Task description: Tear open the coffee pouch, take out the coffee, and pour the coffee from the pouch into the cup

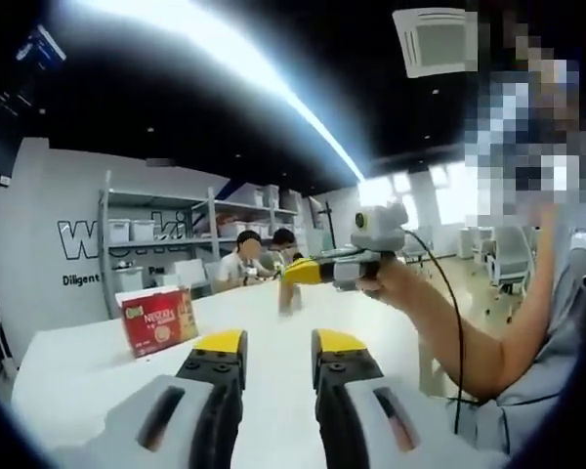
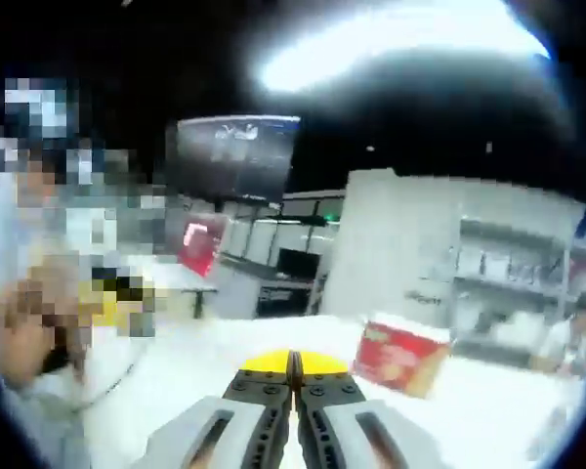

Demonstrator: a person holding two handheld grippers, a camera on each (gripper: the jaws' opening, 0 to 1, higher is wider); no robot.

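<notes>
A red coffee box [image 1: 158, 320] stands on the white table [image 1: 78, 376], ahead and left of my left gripper [image 1: 278, 344], whose yellow-tipped jaws stand open with nothing between them. A hand holds my right gripper [image 1: 308, 272] raised over the table's middle. A small pale blurred shape [image 1: 291, 298] sits just under its tip, and I cannot tell what it is. In the right gripper view, my right gripper [image 2: 293, 363] has its jaws pressed together, with nothing showing between them. The red box [image 2: 400, 357] lies ahead to the right on the table [image 2: 488, 415].
Two people [image 1: 246, 256] sit at the far end of the table. Behind them are shelves [image 1: 151, 234] with white bins against a lettered wall. The arm and body of the person holding the grippers [image 1: 527, 342] fill the right side.
</notes>
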